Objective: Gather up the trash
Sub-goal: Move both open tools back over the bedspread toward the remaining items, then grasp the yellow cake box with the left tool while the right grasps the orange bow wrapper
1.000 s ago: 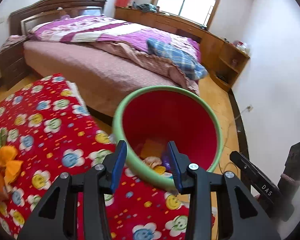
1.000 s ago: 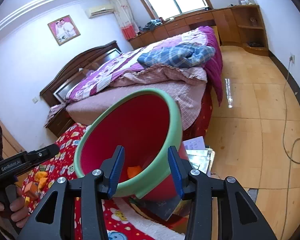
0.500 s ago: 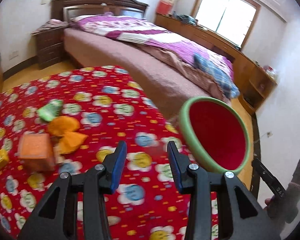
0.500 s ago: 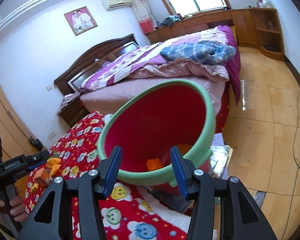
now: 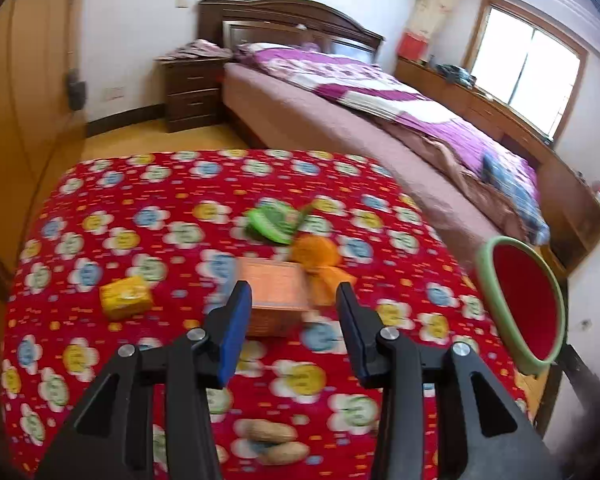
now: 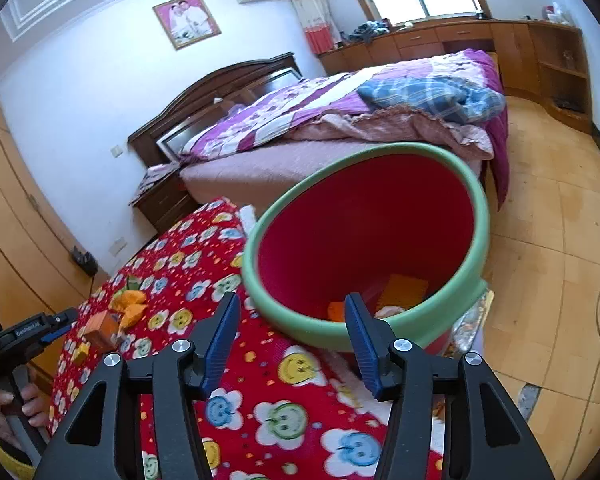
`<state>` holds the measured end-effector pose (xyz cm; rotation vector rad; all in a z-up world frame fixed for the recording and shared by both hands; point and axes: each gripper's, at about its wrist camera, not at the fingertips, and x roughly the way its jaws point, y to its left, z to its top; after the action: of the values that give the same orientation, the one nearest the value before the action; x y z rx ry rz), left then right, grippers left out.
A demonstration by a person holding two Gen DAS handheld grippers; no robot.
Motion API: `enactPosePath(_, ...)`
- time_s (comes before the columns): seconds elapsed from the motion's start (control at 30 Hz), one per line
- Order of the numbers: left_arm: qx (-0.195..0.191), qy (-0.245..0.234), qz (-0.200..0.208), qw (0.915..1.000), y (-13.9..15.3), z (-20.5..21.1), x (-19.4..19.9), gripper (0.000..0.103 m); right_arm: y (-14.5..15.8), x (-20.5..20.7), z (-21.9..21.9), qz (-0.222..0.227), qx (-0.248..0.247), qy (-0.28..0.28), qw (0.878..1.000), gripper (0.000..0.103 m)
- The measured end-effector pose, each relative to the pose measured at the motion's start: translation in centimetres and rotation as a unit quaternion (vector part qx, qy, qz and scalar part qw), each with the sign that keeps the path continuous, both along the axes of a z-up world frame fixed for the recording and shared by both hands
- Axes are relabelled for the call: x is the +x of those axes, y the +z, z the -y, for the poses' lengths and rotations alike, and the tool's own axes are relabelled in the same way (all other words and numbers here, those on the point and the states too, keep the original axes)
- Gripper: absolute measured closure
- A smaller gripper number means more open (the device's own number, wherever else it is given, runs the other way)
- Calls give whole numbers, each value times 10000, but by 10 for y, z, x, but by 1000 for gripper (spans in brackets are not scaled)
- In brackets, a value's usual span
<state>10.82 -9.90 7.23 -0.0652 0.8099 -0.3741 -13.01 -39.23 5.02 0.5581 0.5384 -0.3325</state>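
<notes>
My left gripper (image 5: pixel 294 296) is open and empty above the red flowered tablecloth (image 5: pixel 140 240), pointing at an orange box (image 5: pixel 276 300). Behind the box lie orange wrappers (image 5: pixel 320 260) and a green wrapper (image 5: pixel 274 222); a yellow packet (image 5: pixel 126 298) lies to its left. Peanuts (image 5: pixel 274 440) lie near me. The red bin with a green rim (image 6: pixel 364 240) is tilted at the table's right edge, with trash inside. My right gripper (image 6: pixel 292 320) stands open at its near rim, which passes between the fingers. The bin also shows in the left wrist view (image 5: pixel 520 304).
A bed (image 5: pixel 380 120) with purple bedding stands behind the table, a dark nightstand (image 5: pixel 192 92) beside it. Wooden wardrobe doors (image 5: pixel 16 100) are on the left. Wooden floor (image 6: pixel 560 260) and a cable lie to the right of the bin.
My left gripper has swung left from the bin's mouth across the table to the orange box and wrappers. My right gripper has stayed at the bin's rim.
</notes>
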Motion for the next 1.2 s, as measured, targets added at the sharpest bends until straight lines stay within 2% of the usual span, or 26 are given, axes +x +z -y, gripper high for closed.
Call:
enactPosePath(0.1,50,257,-2,9997,-3,-20,6,51,-1,6,-8,-49,0,88,9999,47)
enactPosePath(0.27,249,620,-6,9978,-11,-48,13,50,-1,14,-20,-125,-66,214,9997,46)
enactPosePath(0.47,315,1040,-254,9938,-31,-74,27,50,-2,23,-34,-241,-148,331,9991,46)
enactPosePath(1.0,338,1304,-725,9882,-72,-93,56,50,-2,45,-46,-490,-234,470,9974,45)
enactPosePath(1.2,484,1236,-604,9893,-75,-91,62,50,1,61,-57,-537,-307,679,9958,45)
